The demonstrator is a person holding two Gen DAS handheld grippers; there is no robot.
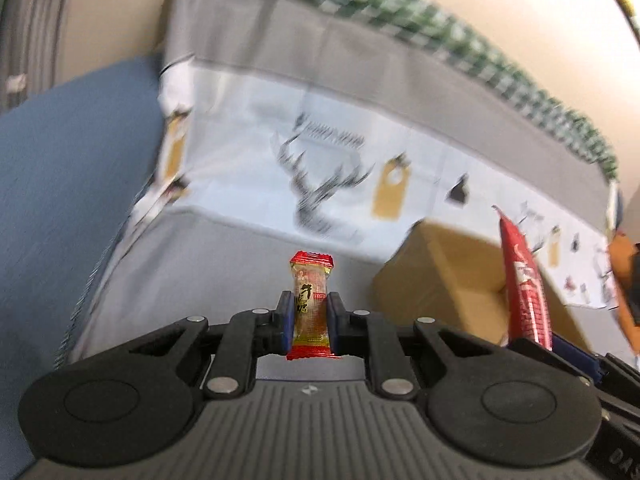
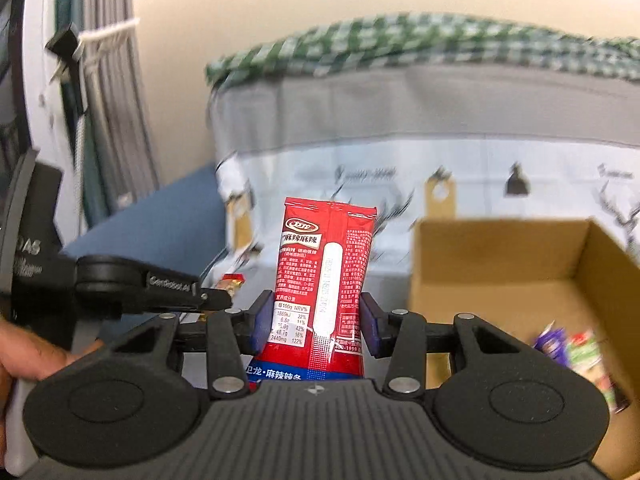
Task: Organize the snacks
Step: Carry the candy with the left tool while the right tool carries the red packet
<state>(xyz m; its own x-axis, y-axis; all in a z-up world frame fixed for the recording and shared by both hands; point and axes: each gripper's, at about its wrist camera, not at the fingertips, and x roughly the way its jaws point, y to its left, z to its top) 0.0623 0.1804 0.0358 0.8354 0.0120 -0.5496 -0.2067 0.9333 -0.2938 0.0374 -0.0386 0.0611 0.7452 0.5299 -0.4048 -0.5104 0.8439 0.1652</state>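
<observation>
So both claws had something in them. The left gripper (image 1: 311,312) was clamped tight on a small red-and-gold candy (image 1: 311,304), blue pads pressed flat against both of its long sides. The little wrapper stood upright between the fingers, its red crimped top poking out past the fingertips and the bottom crimp sticking back toward the gripper body.

The right gripper (image 2: 316,320) was closed on a red snack packet (image 2: 324,276), a much wider one, so the jaws sat a good way apart but the pads were squeezing in on its lower half. The packet stood upright with its back facing the camera, all nutrition table and small print, and the top half rose well above the fingertips. From the left wrist view that same packet (image 1: 524,276) showed edge-on off to the right, looking like a thin red strip.

The cardboard box (image 2: 520,280) was ahead and to the right of the right claw, open on top, with a few snacks (image 2: 576,352) already lying inside at its near right (purple and green wrappers, too blurry to read). From the left claw it (image 1: 444,280) sat ahead and to the right too, just behind the red packet.

Ahead of both claws was a bed (image 2: 400,112) with a grey and deer-print sheet (image 1: 320,152) and a green checked blanket (image 2: 400,44) on top. A hand (image 2: 36,356) showed at the left edge of the right wrist view, gripping the left tool.
</observation>
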